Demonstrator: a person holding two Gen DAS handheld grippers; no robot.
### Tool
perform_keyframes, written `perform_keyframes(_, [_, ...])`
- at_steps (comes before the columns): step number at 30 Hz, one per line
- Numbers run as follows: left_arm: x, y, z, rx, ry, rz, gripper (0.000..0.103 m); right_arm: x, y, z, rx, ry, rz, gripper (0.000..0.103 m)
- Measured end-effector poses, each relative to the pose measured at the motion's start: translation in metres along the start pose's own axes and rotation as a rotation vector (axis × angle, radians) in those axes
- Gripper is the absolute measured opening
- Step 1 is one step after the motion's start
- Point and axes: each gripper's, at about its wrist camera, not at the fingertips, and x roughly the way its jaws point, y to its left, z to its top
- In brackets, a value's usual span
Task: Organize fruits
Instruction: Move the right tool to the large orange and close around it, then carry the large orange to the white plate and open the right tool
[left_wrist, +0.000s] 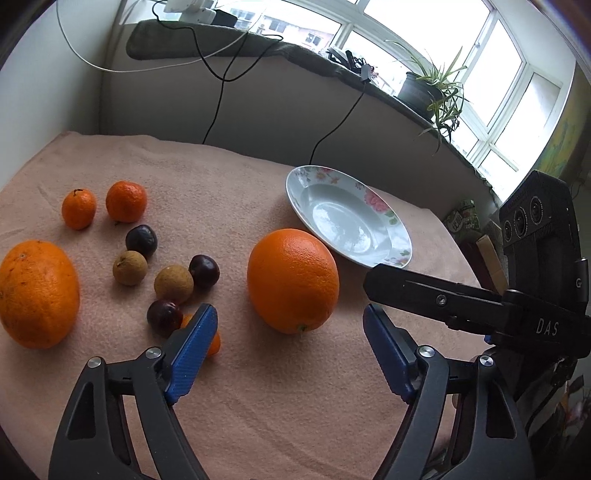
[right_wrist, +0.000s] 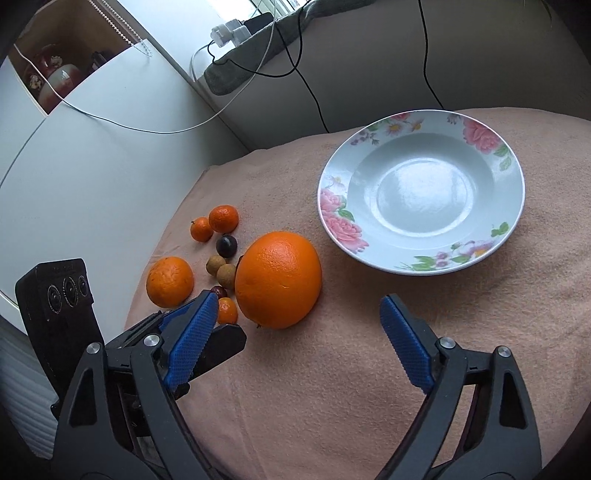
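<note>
A large orange (left_wrist: 293, 279) (right_wrist: 277, 279) lies on the pink cloth next to an empty floral plate (left_wrist: 384, 214) (right_wrist: 480, 136). A second large orange (left_wrist: 37, 293) (right_wrist: 170, 281) lies at the left. Between them lie two small mandarins (left_wrist: 125, 201) (right_wrist: 223, 218), dark plums (left_wrist: 141, 240) (right_wrist: 226, 246), brown longans (left_wrist: 173, 283) (right_wrist: 226, 276) and a small kumquat (right_wrist: 227, 310). My left gripper (left_wrist: 290, 325) is open, just short of the near orange. My right gripper (right_wrist: 297, 314) is open, low over the cloth beside the same orange.
The cloth-covered table (left_wrist: 258, 398) ends at a wall with hanging cables (left_wrist: 218, 107). A windowsill holds a potted plant (left_wrist: 432, 88) and a power strip (right_wrist: 231, 35). A white cabinet (right_wrist: 92, 155) stands at the table's left.
</note>
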Motion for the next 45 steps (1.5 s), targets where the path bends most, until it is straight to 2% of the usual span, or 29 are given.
perform_keyframes(6, [0.012,0.002,0.003,-0.008,0.025,-0.029,0.072,0.019,0.008,0.006,-0.012,0.038,0.027,0.088])
perform_keyframes(8, [0.015,0.002,0.004,-0.006,0.03,-0.032,0.072,0.024,0.01,0.008,-0.01,0.053,0.041,0.081])
perform_keyframes(23, [0.031,0.0,0.008,-0.022,0.063,-0.054,0.069,0.059,0.008,0.016,0.012,0.128,0.056,0.078])
perform_keyframes(26, [0.032,0.001,0.007,-0.019,0.066,-0.052,0.065,0.066,0.007,0.015,0.016,0.139,0.058,0.072])
perform_keyframes(38, [0.028,-0.002,0.006,-0.009,0.051,-0.043,0.062,0.065,0.009,0.013,0.01,0.124,0.056,0.071])
perform_keyframes(45, [0.02,-0.016,0.011,0.024,0.019,-0.051,0.062,0.044,0.013,0.014,-0.002,0.073,0.048,0.07])
